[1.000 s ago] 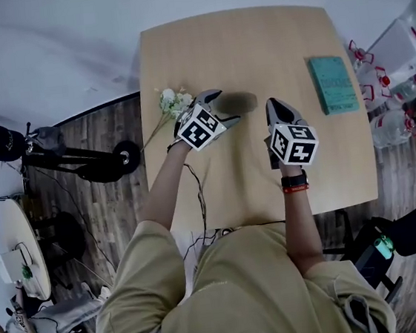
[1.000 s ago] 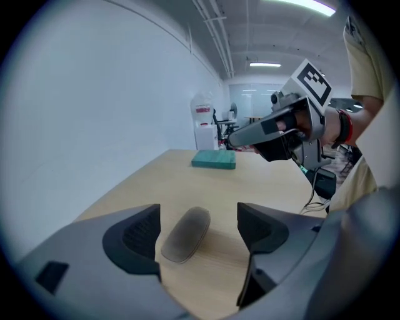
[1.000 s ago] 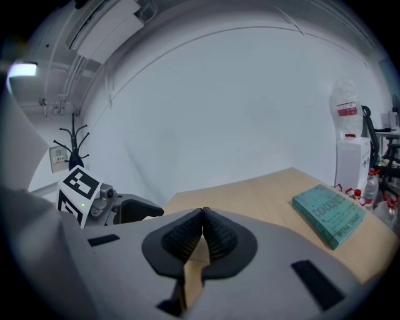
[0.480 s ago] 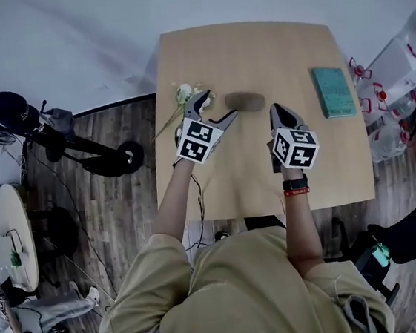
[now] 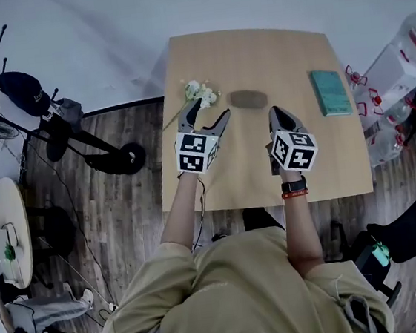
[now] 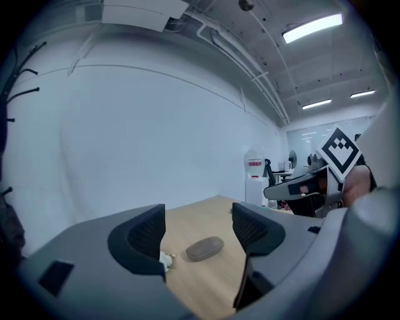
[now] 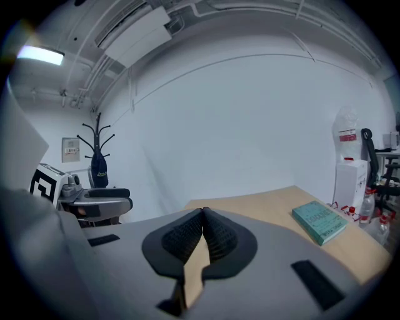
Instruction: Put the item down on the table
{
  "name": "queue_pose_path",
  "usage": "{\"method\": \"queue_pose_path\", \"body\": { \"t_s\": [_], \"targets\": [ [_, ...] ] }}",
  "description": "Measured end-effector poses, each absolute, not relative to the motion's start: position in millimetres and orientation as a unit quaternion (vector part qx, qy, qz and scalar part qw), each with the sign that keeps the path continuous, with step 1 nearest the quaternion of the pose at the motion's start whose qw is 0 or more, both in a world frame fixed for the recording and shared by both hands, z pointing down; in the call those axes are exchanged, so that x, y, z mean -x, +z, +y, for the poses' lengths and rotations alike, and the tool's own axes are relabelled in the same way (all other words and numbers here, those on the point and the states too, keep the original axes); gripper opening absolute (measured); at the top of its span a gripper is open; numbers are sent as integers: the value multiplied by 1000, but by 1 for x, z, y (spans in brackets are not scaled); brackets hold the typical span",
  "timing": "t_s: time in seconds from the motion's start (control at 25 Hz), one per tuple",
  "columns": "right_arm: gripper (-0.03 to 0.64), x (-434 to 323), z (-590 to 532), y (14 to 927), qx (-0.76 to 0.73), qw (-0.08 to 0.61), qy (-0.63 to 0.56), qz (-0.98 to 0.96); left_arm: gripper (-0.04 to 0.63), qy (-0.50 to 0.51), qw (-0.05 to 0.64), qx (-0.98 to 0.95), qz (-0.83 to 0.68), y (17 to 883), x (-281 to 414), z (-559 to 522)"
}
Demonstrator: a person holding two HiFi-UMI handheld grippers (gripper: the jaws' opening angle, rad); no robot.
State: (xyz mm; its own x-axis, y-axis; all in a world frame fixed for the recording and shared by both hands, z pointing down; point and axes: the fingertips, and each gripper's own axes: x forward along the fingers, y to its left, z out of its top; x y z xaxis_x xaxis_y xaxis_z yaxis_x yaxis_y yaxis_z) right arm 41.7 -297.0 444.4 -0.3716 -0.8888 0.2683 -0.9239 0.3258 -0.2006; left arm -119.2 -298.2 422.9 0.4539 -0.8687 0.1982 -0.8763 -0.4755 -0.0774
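Observation:
A small sprig of white flowers (image 5: pixel 198 92) lies on the wooden table (image 5: pixel 312 165) near its left edge. Right of it rests a grey-brown oblong case (image 5: pixel 248 99), also seen past the jaws in the left gripper view (image 6: pixel 205 248). My left gripper (image 5: pixel 207 112) hovers just short of the flowers, open, with nothing between its fingers; its jaws have just been closing a little. My right gripper (image 5: pixel 275 114) hangs over the table's middle, shut and empty (image 7: pixel 203 232). In the left gripper view the flowers (image 6: pixel 166 257) peek out beside the left jaw.
A teal book (image 5: pixel 331 92) lies near the table's right edge. Water bottles and a white box (image 5: pixel 398 66) stand on the floor at the right. A coat stand and a wheeled frame (image 5: pixel 78 143) stand left of the table, with a round side table (image 5: pixel 14 229) further left.
Both grippers have drawn back from the flowers and the case toward the table's near edge. The left one has lifted off the table and rolled.

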Motion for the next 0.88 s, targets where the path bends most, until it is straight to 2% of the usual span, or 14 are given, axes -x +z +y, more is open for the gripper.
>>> {"method": "queue_pose_path", "body": {
  "t_s": [0.08,0.16,0.88],
  "targets": [
    [9,-37,-283,441,-557,53,157,-814,320,95,13,-846,-525,417,126,-282],
    [9,-32,-270,437,-555,53,152,-816,244,87,9,-837,-540,410,135,-267],
    [11,-16,-192,420,-562,37,117,-818,118,49,17,-807,-589,401,169,-177]
  ]
}}
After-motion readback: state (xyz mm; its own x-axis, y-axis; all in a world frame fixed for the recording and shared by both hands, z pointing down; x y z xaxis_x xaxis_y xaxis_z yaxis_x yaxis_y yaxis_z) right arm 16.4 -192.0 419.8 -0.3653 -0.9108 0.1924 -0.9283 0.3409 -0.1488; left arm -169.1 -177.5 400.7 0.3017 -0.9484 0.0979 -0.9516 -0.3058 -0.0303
